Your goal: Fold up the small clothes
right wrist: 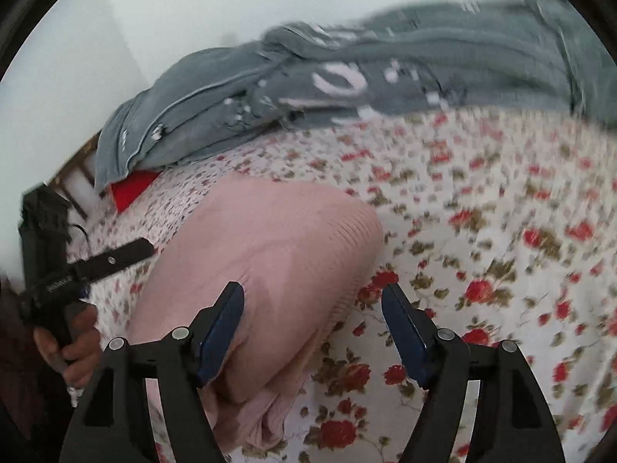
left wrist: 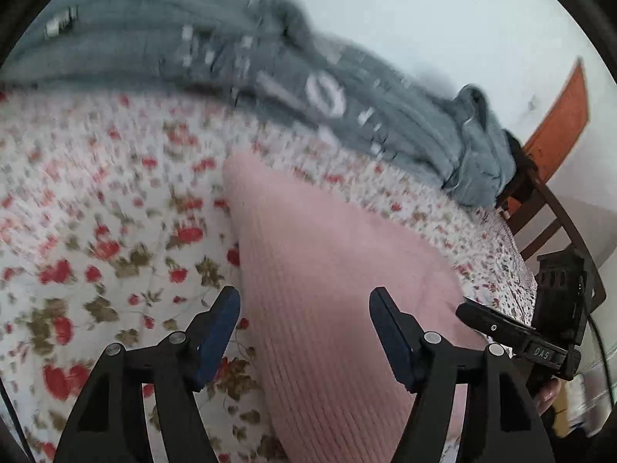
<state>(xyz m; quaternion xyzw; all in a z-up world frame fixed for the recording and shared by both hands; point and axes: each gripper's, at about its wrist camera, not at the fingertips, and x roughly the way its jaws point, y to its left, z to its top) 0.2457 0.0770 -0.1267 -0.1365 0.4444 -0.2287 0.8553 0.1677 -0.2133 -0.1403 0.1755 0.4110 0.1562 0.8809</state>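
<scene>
A pink ribbed knit garment (left wrist: 327,270) lies folded on the floral bedsheet (left wrist: 96,212); it also shows in the right wrist view (right wrist: 262,254). My left gripper (left wrist: 304,305) is open and empty, its jaws over the garment's left edge. My right gripper (right wrist: 312,301) is open and empty, above the garment's right edge. The right gripper shows in the left wrist view (left wrist: 513,332). The left gripper shows at the left of the right wrist view (right wrist: 92,262).
Grey-blue denim clothes (left wrist: 270,77) are piled at the far side of the bed, also in the right wrist view (right wrist: 308,88). A dark wooden bed frame (left wrist: 547,200) and an orange panel (left wrist: 559,123) stand at the right. A red item (right wrist: 133,189) lies under the denim.
</scene>
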